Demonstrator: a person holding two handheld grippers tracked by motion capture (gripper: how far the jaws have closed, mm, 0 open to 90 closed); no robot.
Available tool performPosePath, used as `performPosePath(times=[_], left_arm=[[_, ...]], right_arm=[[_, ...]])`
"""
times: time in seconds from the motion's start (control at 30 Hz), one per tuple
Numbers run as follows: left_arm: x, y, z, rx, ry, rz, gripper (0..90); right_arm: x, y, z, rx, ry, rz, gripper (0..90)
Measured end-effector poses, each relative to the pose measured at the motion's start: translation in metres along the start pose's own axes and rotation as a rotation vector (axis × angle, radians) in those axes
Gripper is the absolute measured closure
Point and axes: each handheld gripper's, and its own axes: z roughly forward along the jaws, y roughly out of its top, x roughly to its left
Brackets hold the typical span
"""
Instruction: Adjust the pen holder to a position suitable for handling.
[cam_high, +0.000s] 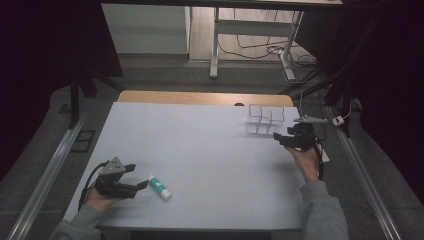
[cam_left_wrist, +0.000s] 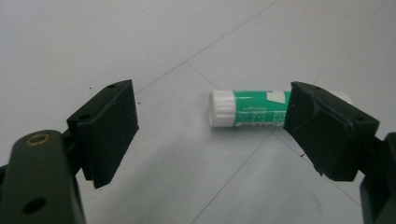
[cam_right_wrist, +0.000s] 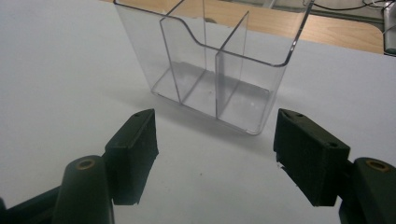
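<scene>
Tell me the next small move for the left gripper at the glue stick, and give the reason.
Probably ease the left gripper forward so both jaws straddle the glue stick, then close. The jaws stand open, and the stick lies flat on the table just past them, its far end hidden behind one jaw and not yet between the pads.

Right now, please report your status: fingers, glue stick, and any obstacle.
Left gripper open, glue stick lying flat just ahead, one finger over its far end. Right gripper open, empty, facing clear organizer. Nothing between.
</scene>
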Motion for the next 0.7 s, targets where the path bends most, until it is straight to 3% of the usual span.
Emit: performPosePath(times=[0.3,0.43,0.7], left_arm=[[0.0,0.0,0.001,0.003,-0.002,-0.001,17.0],[0.0,0.0,0.001,0.006,-0.002,0.0,17.1],[0.0,0.0,0.001,0.008,-0.004,0.001,17.1]], right_arm=[[-0.008,0.005,0.003,-0.013,-0.023,0.009,41.4],[-0.013,0.007,0.005,-0.018,-0.028,0.012,50.9],[-0.021,0.011,0.008,-0.037,-0.085,0.027,68.0]])
